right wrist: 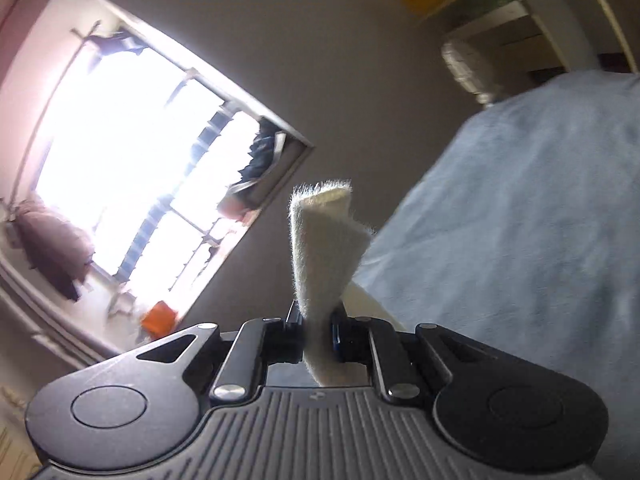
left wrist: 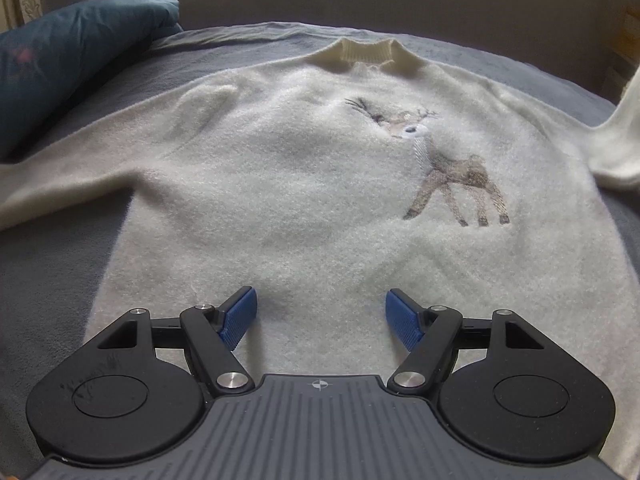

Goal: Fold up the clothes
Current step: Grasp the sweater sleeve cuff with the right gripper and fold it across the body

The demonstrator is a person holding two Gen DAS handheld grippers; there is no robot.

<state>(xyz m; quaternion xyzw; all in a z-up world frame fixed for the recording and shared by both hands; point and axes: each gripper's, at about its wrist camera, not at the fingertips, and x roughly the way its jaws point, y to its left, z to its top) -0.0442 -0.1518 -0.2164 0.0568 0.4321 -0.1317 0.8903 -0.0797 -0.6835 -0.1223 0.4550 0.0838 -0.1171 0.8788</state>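
A fuzzy white sweater with an embroidered deer lies front-up on the grey-blue bed, its collar at the far end. My left gripper hovers open over the sweater's lower part, blue pads wide apart with nothing between them. The sweater's right sleeve rises off the bed at the right edge. In the right wrist view my right gripper is shut on that sleeve's cuff, which sticks up between the fingers. The view is tilted.
A dark teal quilt is bunched at the bed's far left. A grey headboard or wall runs behind the bed. The right wrist view shows a bright window, an orange object and the bed cover.
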